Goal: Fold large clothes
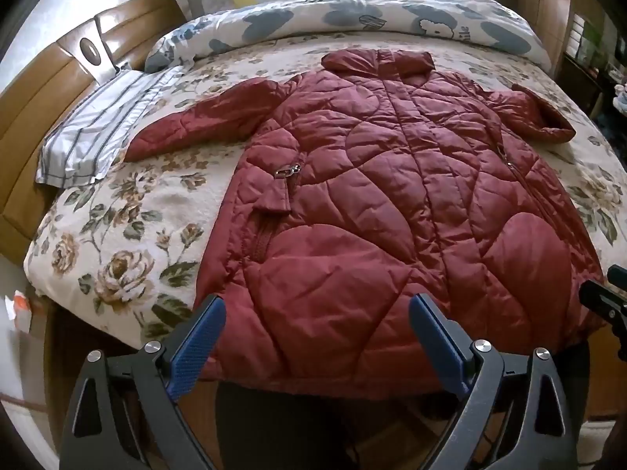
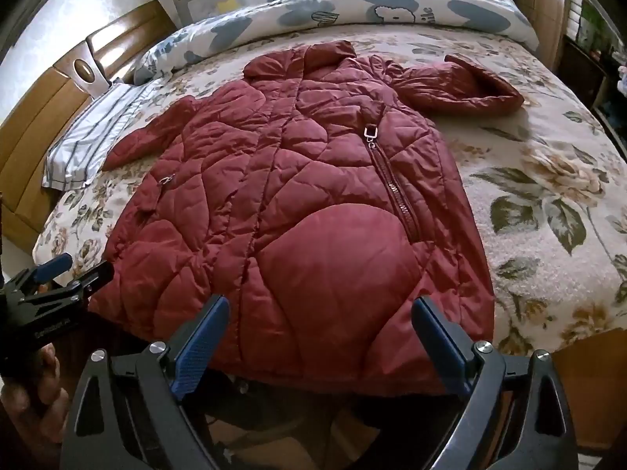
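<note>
A: Jacket [image 1: 392, 196] lies spread flat on the bed [image 1: 129, 235], collar at twelve o'clock, so you can fold it.

B: Grippers?

A: Your left gripper [image 1: 317, 313] and right gripper [image 2: 321, 313] hover spread wide over the hem at six o'clock, pinching nothing.

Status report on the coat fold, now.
Left claw and right claw open, holding nothing, above the hem. Red quilted coat flat on the floral bedspread, sleeves out, unfolded. Striped pillow beside one sleeve.

Floral bedspread [image 1: 117, 235], striped pillow [image 1: 98, 129] at the bedspread's left edge, blue-patterned quilt [image 1: 352, 19] rolled along its far side, wooden headboard [image 1: 43, 105] beyond the pillow.
</note>
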A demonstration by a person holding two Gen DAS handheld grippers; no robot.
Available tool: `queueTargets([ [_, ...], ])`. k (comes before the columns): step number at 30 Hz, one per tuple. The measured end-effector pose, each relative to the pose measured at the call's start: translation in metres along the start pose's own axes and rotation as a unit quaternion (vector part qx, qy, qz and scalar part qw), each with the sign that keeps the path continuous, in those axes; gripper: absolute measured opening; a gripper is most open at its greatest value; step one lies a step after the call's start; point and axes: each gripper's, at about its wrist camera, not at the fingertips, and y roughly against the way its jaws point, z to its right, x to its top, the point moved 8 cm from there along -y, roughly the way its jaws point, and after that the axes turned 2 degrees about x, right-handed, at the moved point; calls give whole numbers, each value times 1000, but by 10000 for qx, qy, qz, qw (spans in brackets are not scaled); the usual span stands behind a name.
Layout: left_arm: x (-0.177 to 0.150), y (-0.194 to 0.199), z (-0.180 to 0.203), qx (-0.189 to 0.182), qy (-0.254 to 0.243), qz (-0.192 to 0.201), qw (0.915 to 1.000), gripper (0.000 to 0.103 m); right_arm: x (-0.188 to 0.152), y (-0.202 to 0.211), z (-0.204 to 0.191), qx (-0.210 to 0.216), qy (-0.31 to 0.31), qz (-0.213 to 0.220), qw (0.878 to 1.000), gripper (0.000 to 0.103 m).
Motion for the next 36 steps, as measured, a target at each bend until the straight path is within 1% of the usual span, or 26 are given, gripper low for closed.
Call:
queueTargets([
  [17, 4, -6, 4, -41, -11, 10, 10000, 95, 5, -4, 4, -39, -15, 35, 10000, 95],
  [21, 5, -4, 7, -35, -27, 42, 10000, 95, 8, -3, 4, -33, 23, 162, 9999, 95],
  [25, 6, -5, 8, -12, -48, 53, 10000, 95, 10, -4, 5, -32, 8, 170, 9999, 95],
  [26, 6, -5, 8, -12, -49, 57, 10000, 95, 9, -4, 5, -33, 3, 154, 9999, 95],
  [27, 7, -6, 7, 11, -65, 70, 10000, 95, 7, -5, 5, 10, -58, -49, 10000, 95],
  [32, 8, -7, 6, 39, -68, 120, 9999, 95, 13, -8, 5, 98, -113, -69, 9999, 95],
  [35, 8, -9, 5, 69, -95, -13, 9999, 95, 12, -9, 3, 206, -186, -170, 9995, 95],
  [36, 8, -9, 4, 128, -128, 2, 9998, 95, 11, -7, 3, 259, -224, -193, 9992, 95],
])
